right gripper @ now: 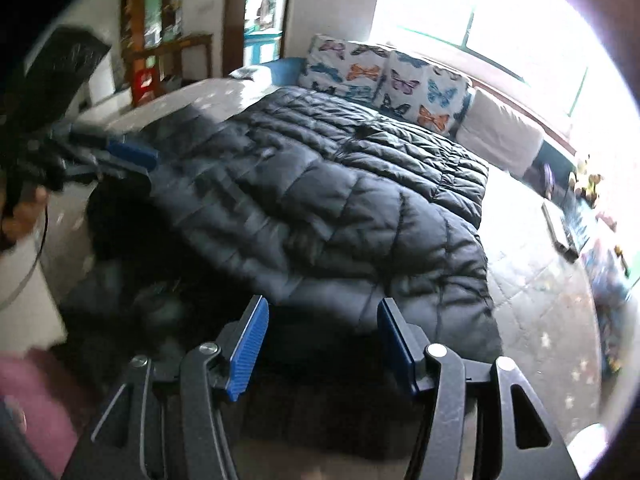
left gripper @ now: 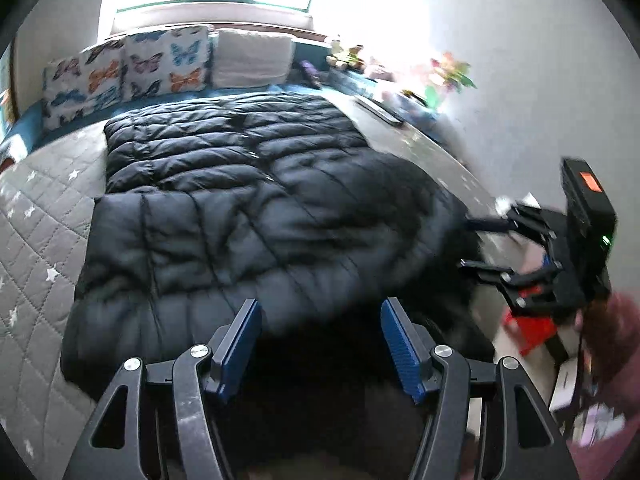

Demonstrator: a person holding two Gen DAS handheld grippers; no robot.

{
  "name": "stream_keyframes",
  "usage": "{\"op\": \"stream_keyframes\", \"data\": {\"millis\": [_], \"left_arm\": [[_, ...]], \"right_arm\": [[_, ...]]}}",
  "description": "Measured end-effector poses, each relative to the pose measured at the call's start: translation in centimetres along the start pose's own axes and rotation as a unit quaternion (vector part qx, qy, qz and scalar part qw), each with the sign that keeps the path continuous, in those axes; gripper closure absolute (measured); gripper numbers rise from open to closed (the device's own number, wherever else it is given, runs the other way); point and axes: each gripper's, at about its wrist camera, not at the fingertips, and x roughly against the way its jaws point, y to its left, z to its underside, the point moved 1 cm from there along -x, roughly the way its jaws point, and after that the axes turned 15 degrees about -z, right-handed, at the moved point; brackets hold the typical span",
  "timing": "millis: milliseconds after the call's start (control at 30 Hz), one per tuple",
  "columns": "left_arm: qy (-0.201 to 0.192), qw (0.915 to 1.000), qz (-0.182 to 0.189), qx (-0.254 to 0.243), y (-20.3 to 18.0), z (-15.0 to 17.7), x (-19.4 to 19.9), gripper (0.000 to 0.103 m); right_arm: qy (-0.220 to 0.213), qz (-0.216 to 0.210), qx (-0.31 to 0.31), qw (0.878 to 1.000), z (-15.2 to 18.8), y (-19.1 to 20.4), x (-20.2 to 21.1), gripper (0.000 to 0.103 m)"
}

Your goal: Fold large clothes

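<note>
Both blue-padded grippers, left gripper point(left gripper: 320, 344) and right gripper point(right gripper: 322, 340), are hovering wide open, holding nothing, over the near edge of the black quilted puffer coat point(left gripper: 248, 208) lying on the grey star-print quilted bedspread point(left gripper: 44, 216). I'd be grabbing both near corners evenly before folding.

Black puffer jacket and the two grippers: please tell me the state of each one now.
black puffer jacket: spread on the quilted bed cover, near part folded over, not held.
left gripper: open, empty, above the jacket's near edge.
right gripper: open, empty, above the jacket's near edge.
butterfly pillows: upright along the window side.
</note>
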Motion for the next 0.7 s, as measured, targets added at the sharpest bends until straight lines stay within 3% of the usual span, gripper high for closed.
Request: {"op": "stream_keyframes", "data": {"millis": [167, 267, 367, 533, 700], "left_arm": [[0.041, 0.9976, 0.016, -0.054, -3.4, 4.2, 1.4, 0.034], [0.072, 0.9962, 0.026, -0.042, -4.2, 6.1, 0.9, 0.034], [0.111, 0.9935, 0.02, -0.019, -4.3, 7.6, -0.1, 0.034], [0.13, 0.9899, 0.047, 0.033, -3.5, 8.7, -1.3, 0.037], [0.127, 0.9872, 0.075, 0.059, -2.5, 7.9, -1.3, 0.052]], "right_arm": [[0.064, 0.026, 0.082, 0.994, 3.7, 3.0, 0.0, 0.041], [0.097, 0.049, 0.126, 0.986, 5.6, 4.2, -0.6, 0.041], [0.108, 0.031, 0.133, 0.985, 6.7, 4.7, -1.5, 0.041], [0.071, 0.03, 0.153, 0.985, 6.4, 6.1, -2.8, 0.041], [0.029, 0.042, 0.164, 0.985, 5.0, 7.1, -3.1, 0.041]]}}
